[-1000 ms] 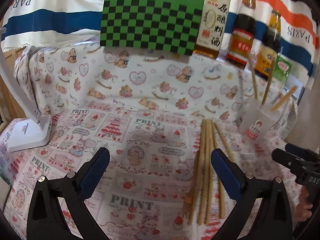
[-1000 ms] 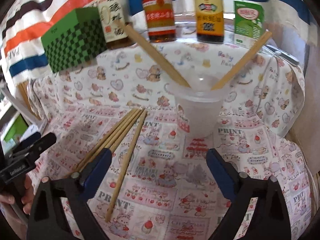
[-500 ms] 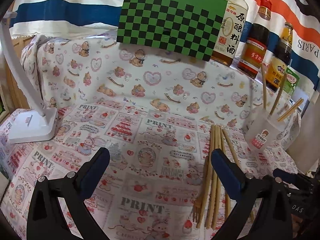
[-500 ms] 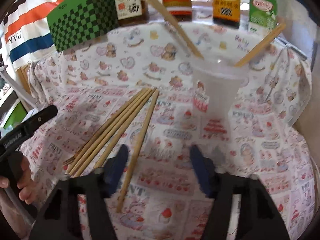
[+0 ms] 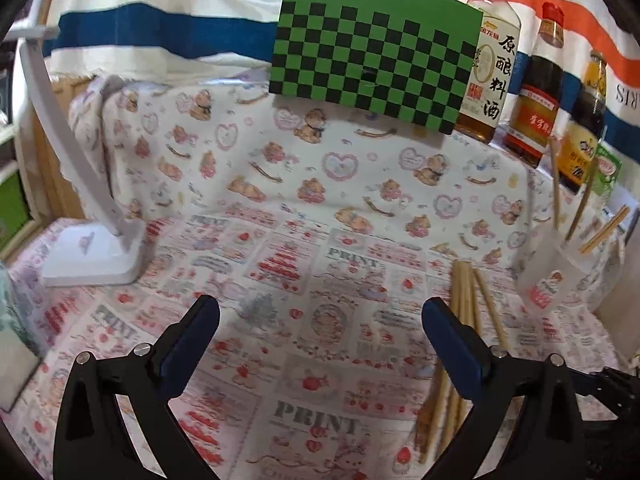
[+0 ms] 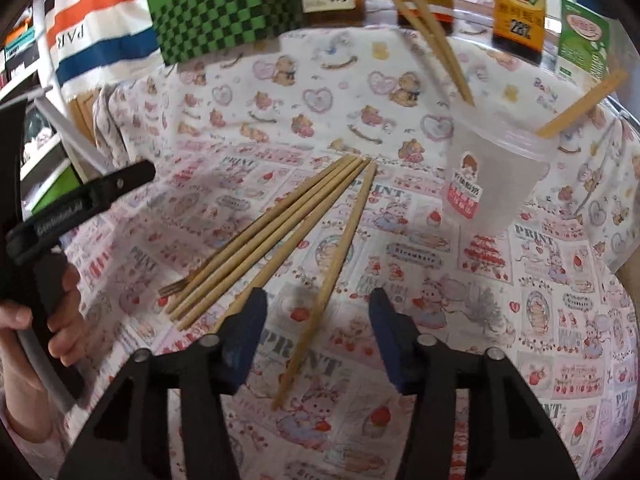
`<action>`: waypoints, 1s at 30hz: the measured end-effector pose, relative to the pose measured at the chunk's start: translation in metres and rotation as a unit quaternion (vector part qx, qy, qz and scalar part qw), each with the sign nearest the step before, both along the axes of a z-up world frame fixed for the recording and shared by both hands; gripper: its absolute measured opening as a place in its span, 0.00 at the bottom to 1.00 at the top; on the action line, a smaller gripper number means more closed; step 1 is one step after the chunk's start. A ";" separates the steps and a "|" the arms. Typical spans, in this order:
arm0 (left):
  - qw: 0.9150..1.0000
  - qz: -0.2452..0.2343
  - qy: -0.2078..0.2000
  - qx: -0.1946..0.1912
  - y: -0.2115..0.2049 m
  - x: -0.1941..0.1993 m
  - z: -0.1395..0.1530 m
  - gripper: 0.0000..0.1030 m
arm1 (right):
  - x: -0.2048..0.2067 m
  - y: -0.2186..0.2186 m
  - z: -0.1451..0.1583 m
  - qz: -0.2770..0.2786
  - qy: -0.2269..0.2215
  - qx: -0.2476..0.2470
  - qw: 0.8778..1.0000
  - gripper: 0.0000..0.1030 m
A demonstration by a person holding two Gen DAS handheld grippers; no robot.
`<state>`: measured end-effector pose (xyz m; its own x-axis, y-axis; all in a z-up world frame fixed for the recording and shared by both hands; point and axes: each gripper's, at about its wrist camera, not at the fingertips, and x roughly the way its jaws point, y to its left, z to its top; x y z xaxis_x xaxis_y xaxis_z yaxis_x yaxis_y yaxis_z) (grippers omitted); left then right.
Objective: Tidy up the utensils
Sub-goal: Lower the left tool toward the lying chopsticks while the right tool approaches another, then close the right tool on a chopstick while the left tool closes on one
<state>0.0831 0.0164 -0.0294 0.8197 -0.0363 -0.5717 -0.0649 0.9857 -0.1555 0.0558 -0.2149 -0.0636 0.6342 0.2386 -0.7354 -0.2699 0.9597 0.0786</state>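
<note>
Several wooden chopsticks [image 6: 276, 232] lie side by side on the printed cloth; one single chopstick [image 6: 332, 272] lies apart to their right. My right gripper [image 6: 318, 316] is open, its fingers straddling this single chopstick near its lower half. A translucent plastic cup [image 6: 492, 192] holds several chopsticks upright, to the right. My left gripper [image 5: 320, 320] is open and empty over bare cloth, the chopsticks [image 5: 460, 320] just beyond its right finger, the cup [image 5: 560, 272] at far right.
A green checkered box [image 5: 376, 48] and sauce bottles [image 5: 536, 92] stand at the back. A white lamp base [image 5: 92, 256] sits at left. A green carton [image 6: 584, 36] stands behind the cup. The left gripper's handle [image 6: 76, 208] shows at left in the right wrist view.
My right gripper has moved down and left over the single chopstick and its fingers have narrowed. My left gripper has drifted left and back, away from the chopsticks.
</note>
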 end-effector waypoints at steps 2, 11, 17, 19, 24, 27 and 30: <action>1.000 0.001 -0.002 0.004 0.000 -0.001 0.001 0.97 | 0.003 0.000 -0.002 -0.001 0.005 -0.005 1.000 0.53; 1.000 0.000 -0.004 0.017 -0.004 -0.001 0.002 0.97 | 0.012 -0.003 -0.016 -0.035 0.020 -0.052 0.998 0.50; 1.000 0.000 -0.003 0.020 -0.004 -0.001 0.001 0.97 | 0.016 -0.015 -0.018 -0.067 0.012 -0.039 0.997 0.42; 1.000 -0.002 -0.002 0.019 -0.004 -0.001 0.001 0.97 | 0.016 -0.017 -0.018 -0.070 0.010 -0.039 0.997 0.27; 1.000 -0.003 0.000 0.023 -0.004 0.000 0.000 0.97 | 0.016 -0.019 -0.015 -0.069 0.015 -0.023 0.997 0.06; 1.000 -0.003 -0.003 0.024 -0.004 -0.001 0.001 0.97 | 0.014 -0.026 -0.007 -0.068 0.013 0.019 0.997 0.06; 1.000 -0.007 -0.006 0.021 -0.004 -0.001 0.002 0.97 | 0.005 -0.036 0.009 -0.093 -0.027 0.039 0.995 0.06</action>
